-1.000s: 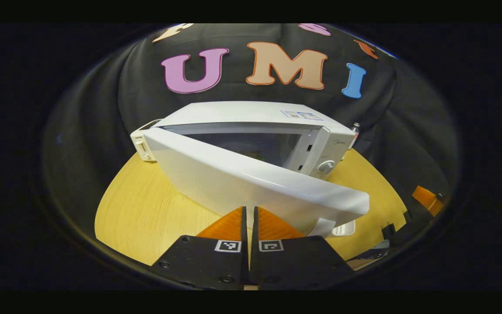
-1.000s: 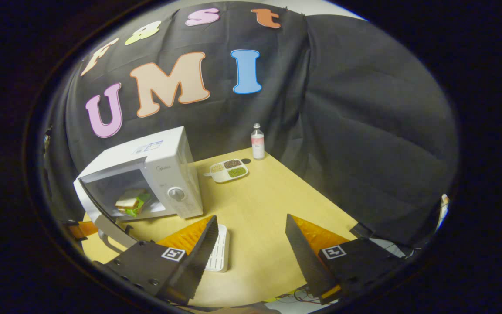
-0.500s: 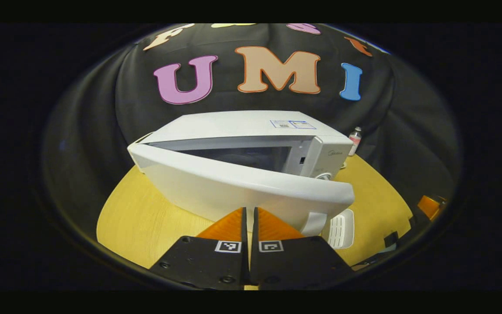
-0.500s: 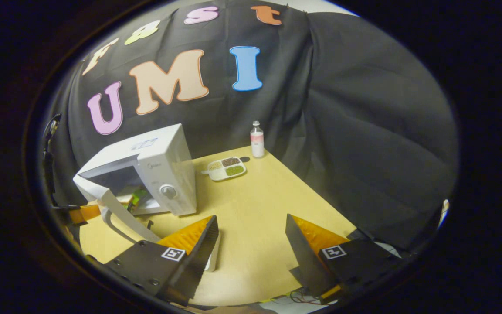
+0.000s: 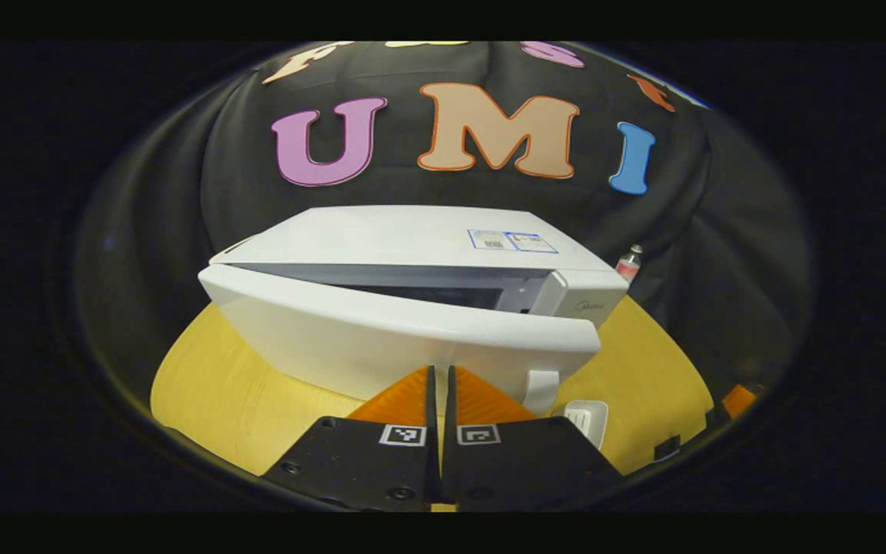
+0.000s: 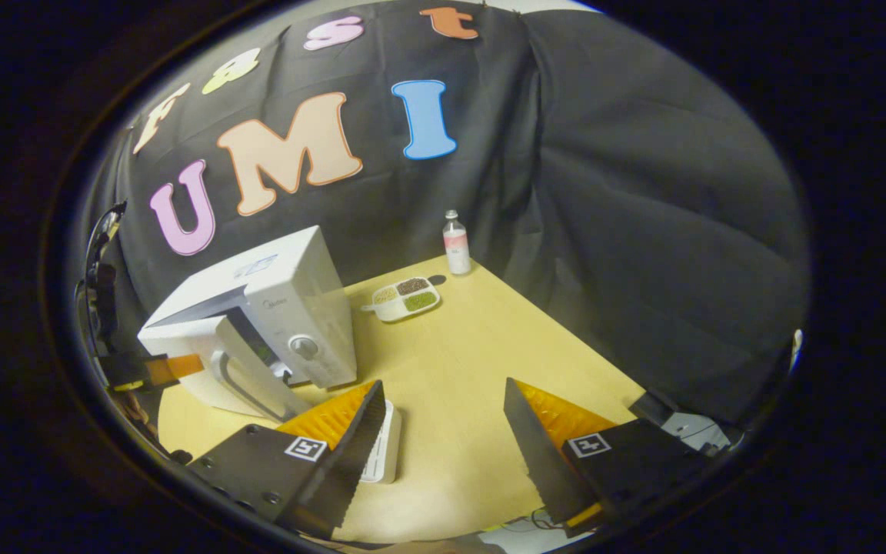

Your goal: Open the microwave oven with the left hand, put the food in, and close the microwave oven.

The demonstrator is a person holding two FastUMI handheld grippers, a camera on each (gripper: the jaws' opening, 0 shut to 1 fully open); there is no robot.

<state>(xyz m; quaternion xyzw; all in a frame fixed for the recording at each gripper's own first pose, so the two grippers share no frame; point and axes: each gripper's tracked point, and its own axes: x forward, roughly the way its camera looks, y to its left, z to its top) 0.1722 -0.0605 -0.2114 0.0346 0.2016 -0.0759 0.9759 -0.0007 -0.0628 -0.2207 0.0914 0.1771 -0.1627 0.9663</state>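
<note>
Left gripper view: microwave door nearer shut than before; left jaws together, right spread.

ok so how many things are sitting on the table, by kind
microwave: 1
bottle: 1
divided snack tray: 1
white slotted tray: 1
total: 4
</note>
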